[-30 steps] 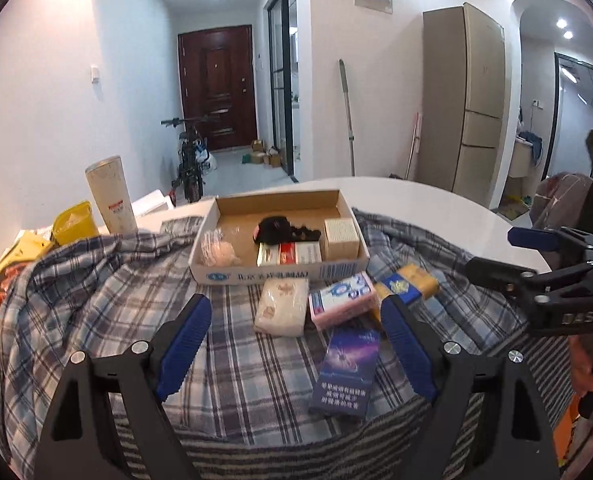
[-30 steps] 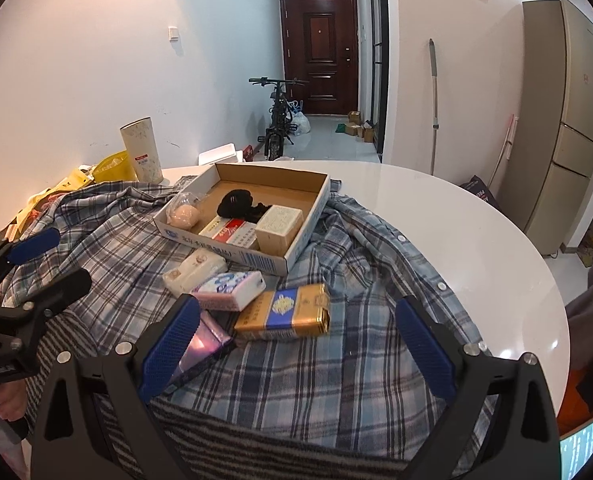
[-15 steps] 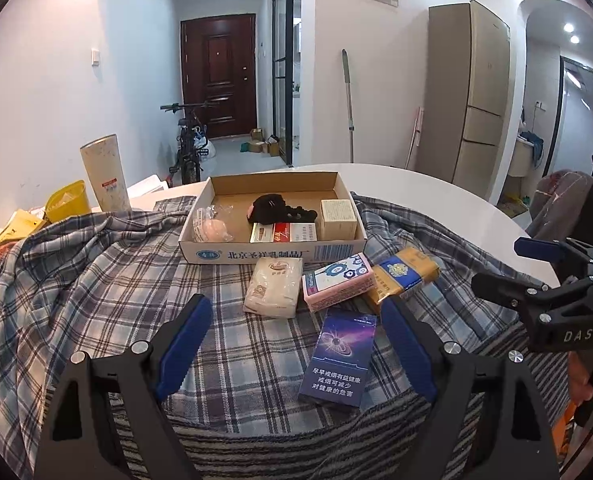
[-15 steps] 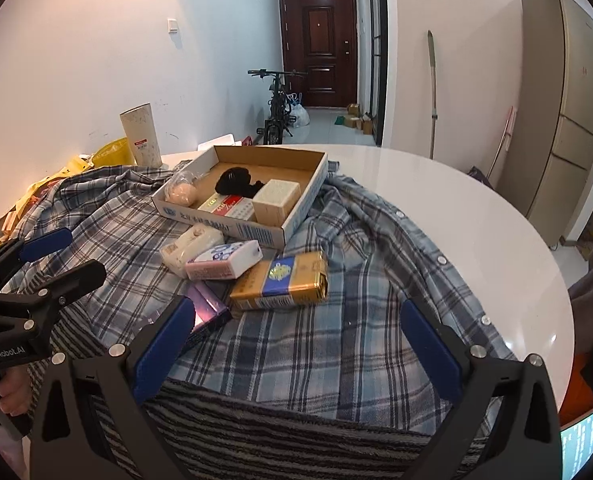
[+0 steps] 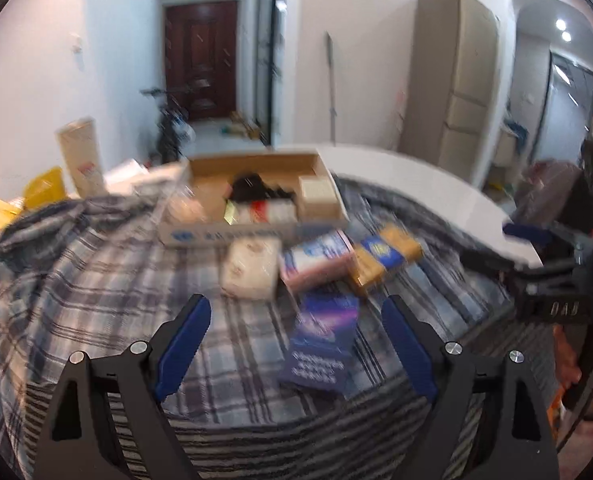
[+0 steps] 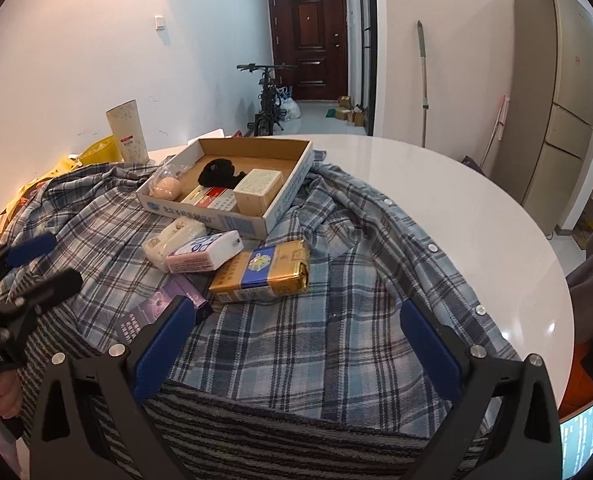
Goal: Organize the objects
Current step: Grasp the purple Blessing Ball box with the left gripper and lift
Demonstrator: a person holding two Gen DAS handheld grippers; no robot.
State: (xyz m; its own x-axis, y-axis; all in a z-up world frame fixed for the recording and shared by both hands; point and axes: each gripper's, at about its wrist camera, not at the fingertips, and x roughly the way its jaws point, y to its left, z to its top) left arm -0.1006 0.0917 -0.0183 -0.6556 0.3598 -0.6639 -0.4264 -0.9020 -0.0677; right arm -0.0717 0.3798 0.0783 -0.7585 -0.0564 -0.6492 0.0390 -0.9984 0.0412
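Note:
An open cardboard box (image 6: 292, 184) sits on a plaid shirt (image 6: 336, 320) and holds a black item (image 6: 216, 172), a beige carton (image 6: 256, 190), a red-white pack (image 6: 208, 198) and a bagged round thing (image 6: 164, 188). In front of it lie a cream pack (image 6: 172, 236), a pink-white pack (image 6: 204, 252), a gold-blue pack (image 6: 260, 270) and a purple box (image 5: 320, 344). My left gripper (image 5: 296, 308) hangs open just short of the purple box. Open too, my right gripper (image 6: 296, 306) hovers over bare shirt, nearer me than the gold-blue pack. The left wrist view is blurred.
The shirt covers the near half of a round white table (image 6: 456, 208). A striped cloth (image 6: 296, 432) lies along the front edge. A tall paper tube (image 6: 126, 130) and yellow bags (image 6: 96, 152) stand at the back left. A lit screen (image 6: 584, 440) shows at the lower right.
Both grippers have sunk a little and the left one has tipped downward, so the box and packs sit higher in its view. The right jaws have spread slightly wider.

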